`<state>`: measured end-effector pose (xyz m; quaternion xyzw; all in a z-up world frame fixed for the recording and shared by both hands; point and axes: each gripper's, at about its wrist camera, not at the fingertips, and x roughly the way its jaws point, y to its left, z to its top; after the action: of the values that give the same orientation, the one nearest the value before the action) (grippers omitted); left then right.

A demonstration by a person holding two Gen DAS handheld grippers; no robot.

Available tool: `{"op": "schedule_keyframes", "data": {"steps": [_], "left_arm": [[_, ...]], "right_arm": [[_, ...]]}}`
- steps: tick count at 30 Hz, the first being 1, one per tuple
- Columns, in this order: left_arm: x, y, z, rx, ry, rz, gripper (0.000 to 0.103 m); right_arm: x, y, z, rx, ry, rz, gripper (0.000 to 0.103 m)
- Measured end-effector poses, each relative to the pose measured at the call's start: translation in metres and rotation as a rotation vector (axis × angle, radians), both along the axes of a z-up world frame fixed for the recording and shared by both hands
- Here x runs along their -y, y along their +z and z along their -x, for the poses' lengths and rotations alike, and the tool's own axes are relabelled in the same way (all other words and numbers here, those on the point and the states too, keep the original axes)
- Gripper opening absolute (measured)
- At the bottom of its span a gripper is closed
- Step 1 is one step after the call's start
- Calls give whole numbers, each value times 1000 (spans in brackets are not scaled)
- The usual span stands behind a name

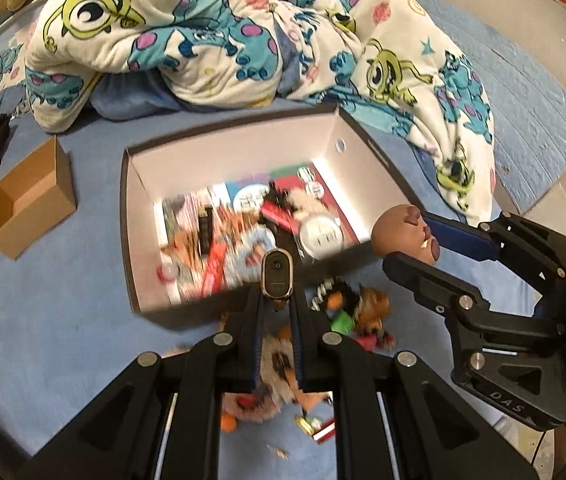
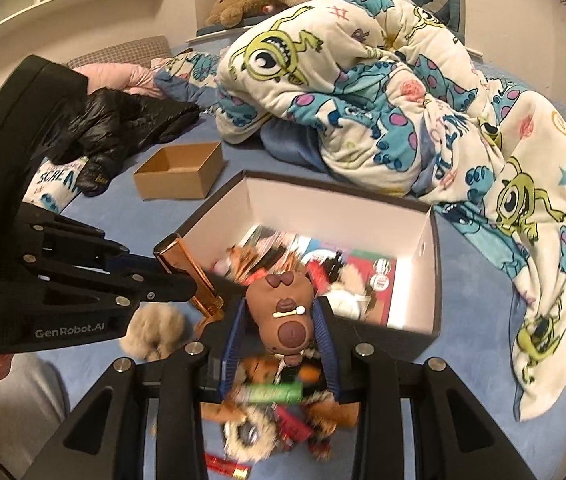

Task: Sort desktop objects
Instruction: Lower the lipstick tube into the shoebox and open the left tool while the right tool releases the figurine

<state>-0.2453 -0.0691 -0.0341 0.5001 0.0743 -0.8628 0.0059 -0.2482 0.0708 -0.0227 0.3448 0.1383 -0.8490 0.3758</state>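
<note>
My left gripper [image 1: 277, 304] is shut on a slim gold tube [image 1: 277, 274], also seen from the side in the right wrist view [image 2: 189, 276], held over the near rim of the white storage box [image 1: 347, 152]. My right gripper [image 2: 281, 312] is shut on a brown dog-face toy [image 2: 283, 308], which shows in the left wrist view [image 1: 407, 238] at the box's right corner. The box [image 2: 431, 264] holds several cards, badges and toys. A pile of small plush toys and trinkets [image 1: 347, 312] lies on the blue bed sheet in front of the box, under both grippers.
A small empty cardboard box [image 1: 31, 204] sits left of the white box. A bunched monster-print quilt [image 1: 243, 28] lies behind and to the right. A black jacket [image 2: 131, 120] and a teddy bear [image 2: 259, 0] lie farther back. A beige fluffy toy [image 2: 153, 332] lies near the left gripper.
</note>
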Motion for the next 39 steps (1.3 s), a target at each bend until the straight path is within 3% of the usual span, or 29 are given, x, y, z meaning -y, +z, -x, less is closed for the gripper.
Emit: {"op": "schedule_keyframes", "data": {"steps": [6,19,29,39], "left_arm": [[19,-3,39,-7,20,16,13],[40,-73,94,79,44,9,13],[46,-107,107,135,52,17,13],[47,-115,108,158,55,22,13]], "right_arm": [[13,2,36,7,-34,34,35],[39,-49,96,91,-119,5,35],[48,-79,112,125,-131,-45,35],[46,-87,116,150,-178,-34,35]]}}
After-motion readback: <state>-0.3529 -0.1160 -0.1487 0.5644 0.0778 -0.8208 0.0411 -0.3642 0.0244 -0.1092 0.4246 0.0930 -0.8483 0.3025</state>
